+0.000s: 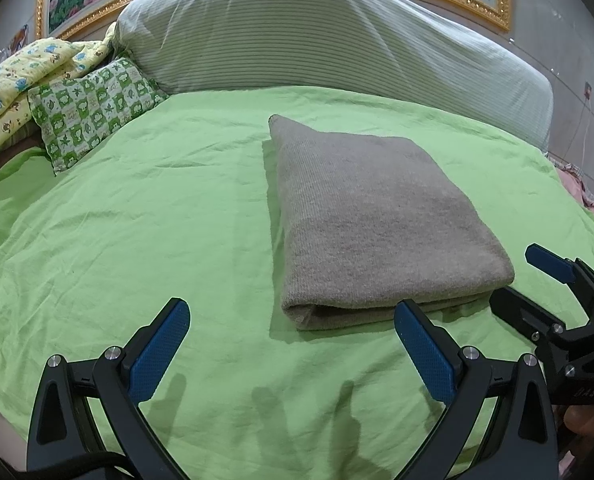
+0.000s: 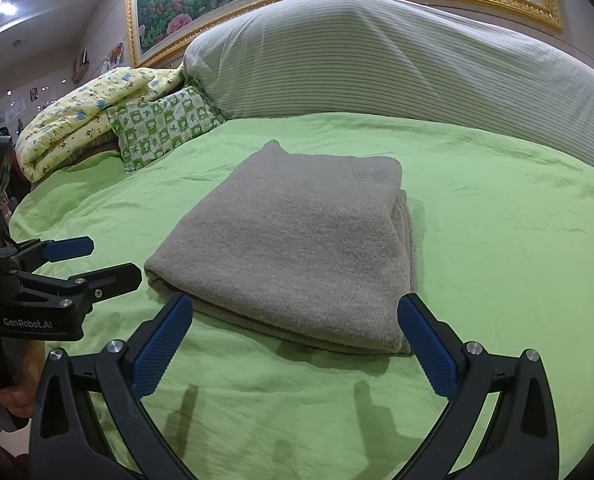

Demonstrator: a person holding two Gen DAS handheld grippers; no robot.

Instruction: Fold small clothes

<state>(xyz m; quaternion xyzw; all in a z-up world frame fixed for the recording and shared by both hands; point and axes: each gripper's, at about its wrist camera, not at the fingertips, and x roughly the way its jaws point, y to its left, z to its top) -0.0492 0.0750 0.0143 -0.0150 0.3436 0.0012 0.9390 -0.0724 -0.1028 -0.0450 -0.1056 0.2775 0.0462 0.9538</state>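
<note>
Folded grey garment (image 1: 377, 220) flat on green sheet (image 1: 137, 220)

Left gripper (image 1: 293, 344) & right gripper (image 2: 295, 344) both spread wide, holding nothing (just short of the near edge).

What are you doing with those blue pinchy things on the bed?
A person is folding small clothes with a gripper in each hand. The grey knit garment lies folded into a neat rectangle on the green bedsheet. The left gripper and right gripper are both open just in front of it, holding nothing.
</note>
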